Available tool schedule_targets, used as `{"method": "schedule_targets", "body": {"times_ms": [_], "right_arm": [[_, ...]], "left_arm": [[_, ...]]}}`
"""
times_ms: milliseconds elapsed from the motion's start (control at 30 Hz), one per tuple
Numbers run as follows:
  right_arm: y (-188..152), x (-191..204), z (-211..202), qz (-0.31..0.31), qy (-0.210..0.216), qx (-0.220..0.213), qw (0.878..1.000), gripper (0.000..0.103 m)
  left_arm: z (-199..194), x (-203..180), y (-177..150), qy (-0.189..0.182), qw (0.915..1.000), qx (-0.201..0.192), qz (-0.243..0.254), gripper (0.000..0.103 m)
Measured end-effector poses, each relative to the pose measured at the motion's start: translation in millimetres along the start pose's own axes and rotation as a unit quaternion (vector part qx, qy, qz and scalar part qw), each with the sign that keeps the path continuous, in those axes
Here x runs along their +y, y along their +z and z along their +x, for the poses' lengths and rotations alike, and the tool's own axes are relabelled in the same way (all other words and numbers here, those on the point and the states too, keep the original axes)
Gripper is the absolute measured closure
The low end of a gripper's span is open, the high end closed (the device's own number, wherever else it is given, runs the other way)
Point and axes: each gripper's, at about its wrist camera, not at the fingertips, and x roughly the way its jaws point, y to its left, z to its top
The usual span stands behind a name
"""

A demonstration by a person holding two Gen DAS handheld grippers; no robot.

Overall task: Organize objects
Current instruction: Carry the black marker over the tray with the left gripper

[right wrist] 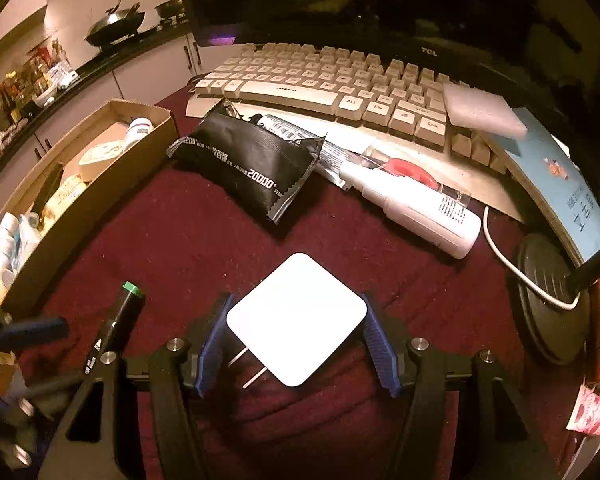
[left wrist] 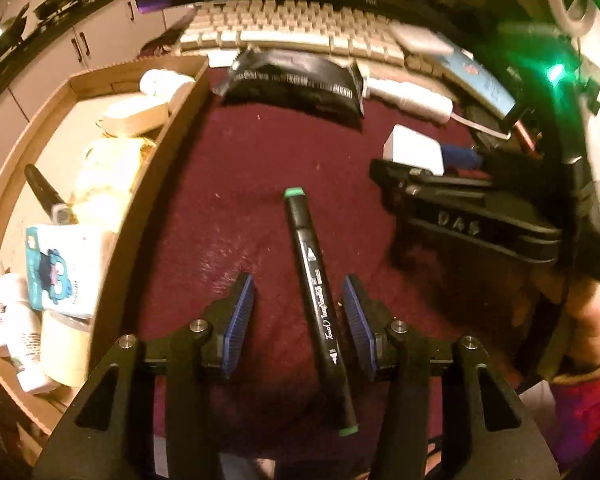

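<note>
Between the blue ribbed pads of the right gripper (right wrist: 296, 338) sits the white square plug adapter with rounded corners (right wrist: 296, 320), lying flat on the dark red cloth surface (right wrist: 180, 248), its two metal prongs pointing near-left. The pads look to be touching its two opposite corners, so I read that as a grip, though how firm it is I cannot tell. It should handle as a light, stiff, smooth plastic block; held corner to corner it could twist or slip, and the flat sides would give a surer hold.

Over on the left gripper (left wrist: 298, 320), the jaws stand partly open with the black marker pen with green end caps (left wrist: 320, 308) lying lengthwise between them, close to the right pad but not pinched. It is light, rigid and round, so it may roll; mid-barrel is the place to take it.

The brown cardboard tray (right wrist: 100, 188) at far left is already crowded with bottles and tape, yet its wall is low. Open cloth lies between the grippers and the tray; the black foil pouch (right wrist: 244, 164) and white spray bottle (right wrist: 424, 208) crowd the far side.
</note>
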Motion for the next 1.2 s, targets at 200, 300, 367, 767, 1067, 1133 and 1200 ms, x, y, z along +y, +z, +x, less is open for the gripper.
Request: {"method": "schedule_targets", "body": {"times_ms": [200, 300, 367, 767, 1067, 1133, 1200], "right_arm": [[-1, 2, -2, -0.01, -0.002, -0.006, 1.0, 0.041], [-2, 2, -5, -0.007, 0.01, -0.015, 1.0, 0.041], [-2, 3, -10, -0.008, 0.021, -0.022, 1.0, 0.041], [0, 19, -40, -0.025, 0.047, -0.064, 0.997, 0.041], [-4, 44, -55, -0.039, 0.072, -0.082, 0.993, 0.041], [-4, 51, -58, -0.043, 0.077, -0.086, 0.992, 0.041], [-4, 56, -62, -0.047, 0.081, -0.091, 0.991, 0.041]], "left_arm": [[5, 5, 1, 0.034, 0.9991, -0.026, 0.003, 0.088], [6, 12, 3, 0.013, 0.9992, -0.036, -0.009, 0.089], [3, 17, 4, -0.006, 0.9989, -0.044, -0.017, 0.089], [-45, 28, 14, -0.055, 0.9907, -0.115, -0.049, 0.089], [-134, 94, 1, -0.005, 0.9714, -0.214, -0.103, 0.089], [-150, 120, -6, 0.011, 0.9653, -0.226, -0.13, 0.089], [-162, 143, -12, 0.033, 0.9586, -0.236, -0.156, 0.089]]}}
